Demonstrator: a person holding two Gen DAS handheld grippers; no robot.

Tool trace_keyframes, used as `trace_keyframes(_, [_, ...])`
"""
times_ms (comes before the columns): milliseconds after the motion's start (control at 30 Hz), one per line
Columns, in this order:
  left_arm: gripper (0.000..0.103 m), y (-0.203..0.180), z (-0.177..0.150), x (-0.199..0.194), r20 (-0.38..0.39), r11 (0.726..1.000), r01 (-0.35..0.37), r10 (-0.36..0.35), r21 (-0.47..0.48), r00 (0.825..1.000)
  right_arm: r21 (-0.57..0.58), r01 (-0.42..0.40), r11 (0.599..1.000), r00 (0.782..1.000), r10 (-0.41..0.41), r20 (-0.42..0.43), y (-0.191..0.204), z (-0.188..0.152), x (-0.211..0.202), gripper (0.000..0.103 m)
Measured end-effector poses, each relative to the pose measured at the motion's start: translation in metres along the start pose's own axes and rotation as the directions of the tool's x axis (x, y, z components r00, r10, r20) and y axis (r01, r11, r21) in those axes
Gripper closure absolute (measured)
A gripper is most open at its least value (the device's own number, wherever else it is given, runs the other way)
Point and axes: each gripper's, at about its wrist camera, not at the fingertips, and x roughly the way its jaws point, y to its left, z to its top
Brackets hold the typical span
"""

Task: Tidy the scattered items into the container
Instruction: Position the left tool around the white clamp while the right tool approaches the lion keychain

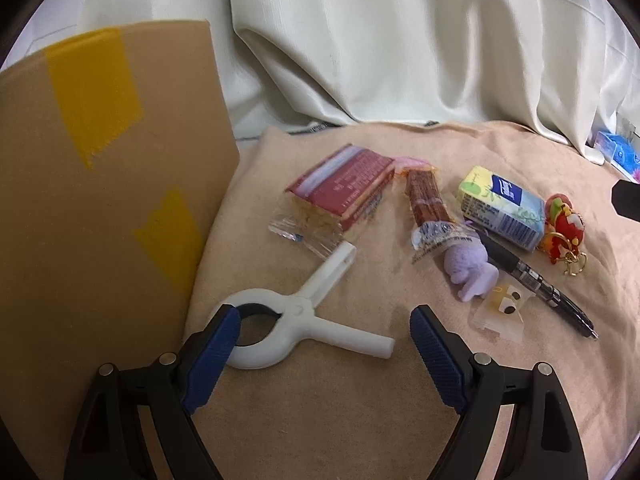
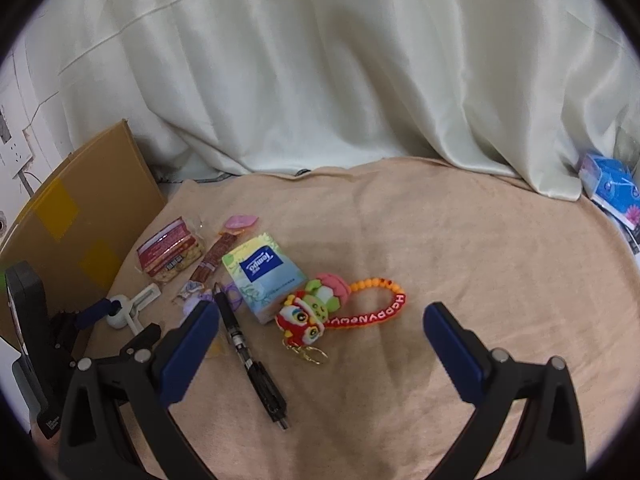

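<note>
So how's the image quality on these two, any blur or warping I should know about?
Left wrist view: strong fisheye bending with dark corners, the cardboard box soft and blurred up close, the white clamp fairly sharp. Right wrist view: same barrel warp, the black pen slightly smeared, dim even light, no glare on the towel.

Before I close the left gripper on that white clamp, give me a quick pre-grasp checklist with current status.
1. Left gripper open: ok.
2. White clamp between the fingers: not ok, only its ring end is near the left finger; handles point away.
3. Clamp free of other items: cannot tell, one handle tip reaches the snack packet wrapper.
4. Cardboard box within view: ok, though its opening is not visible.
5. Right gripper open and apart: ok.
</note>
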Motion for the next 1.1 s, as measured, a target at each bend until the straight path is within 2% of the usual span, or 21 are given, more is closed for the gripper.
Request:
trace_keyframes(67, [0.015, 0.001, 0.001, -0.002, -0.014, 0.998, 0.052, -0.053, -0.027, 0.999, 0.000, -0.003, 1.000, 1.000, 0.003, -0.006, 0.000, -0.001, 0.002, 0.000])
trace_keyframes(200, [0.015, -0.001, 0.003, -0.008, -0.011, 0.976, 0.193, -0.195, -0.101, 0.981, -0.003, 0.000, 1.000, 1.000, 0.000, -0.011, 0.000, -0.002, 0.001, 0.000])
trace_keyframes(267, [0.015, -0.005, 0.002, -0.010, -0.027, 0.974, 0.206, -0.210, -0.097, 0.977, 0.005, 0.000, 1.000, 1.000, 0.000, -0.008, -0.002, -0.001, 0.000, 0.000])
trace_keyframes(333, [0.015, -0.005, 0.002, -0.014, -0.011, 0.966, 0.237, -0.240, -0.107, 0.971, 0.010, 0.000, 1.000, 1.000, 0.000, -0.004, -0.003, -0.001, -0.001, 0.000])
trace_keyframes(400, [0.015, -0.003, 0.002, -0.022, 0.022, 0.971, 0.203, -0.202, -0.122, 0.979, 0.015, 0.003, 1.000, 1.000, -0.003, -0.006, -0.004, -0.001, -0.001, 0.000])
trace_keyframes(467, [0.015, 0.001, 0.002, -0.029, 0.043, 0.989, 0.072, -0.067, -0.132, 0.997, 0.013, 0.003, 1.000, 1.000, -0.003, -0.012, -0.004, -0.002, 0.000, 0.000])
trace_keyframes(567, [0.015, 0.004, 0.000, -0.027, 0.035, 0.992, -0.032, 0.036, -0.126, 0.999, 0.017, -0.001, 1.000, 1.000, 0.002, -0.013, -0.003, -0.002, -0.001, 0.000])
trace_keyframes(700, [0.015, 0.002, -0.004, -0.009, -0.025, 0.993, 0.007, -0.010, -0.118, 1.000, 0.015, -0.003, 1.000, 1.000, 0.003, -0.013, -0.002, -0.002, 0.000, 0.000])
trace_keyframes(833, [0.015, -0.008, -0.008, -0.002, -0.043, 0.997, -0.013, 0.010, -0.072, 0.999, 0.009, -0.009, 1.000, 1.000, 0.010, -0.022, 0.001, -0.003, 0.002, 0.000])
trace_keyframes(933, [0.015, -0.009, -0.010, -0.003, -0.039, 0.997, -0.026, 0.023, -0.075, 0.999, 0.004, -0.006, 1.000, 1.000, 0.007, -0.020, 0.002, -0.003, 0.001, 0.000])
trace_keyframes(1100, [0.015, -0.002, -0.005, -0.016, 0.029, 0.992, -0.027, 0.030, -0.124, 0.999, 0.020, -0.004, 1.000, 1.000, 0.005, -0.023, -0.003, -0.003, 0.003, 0.000])
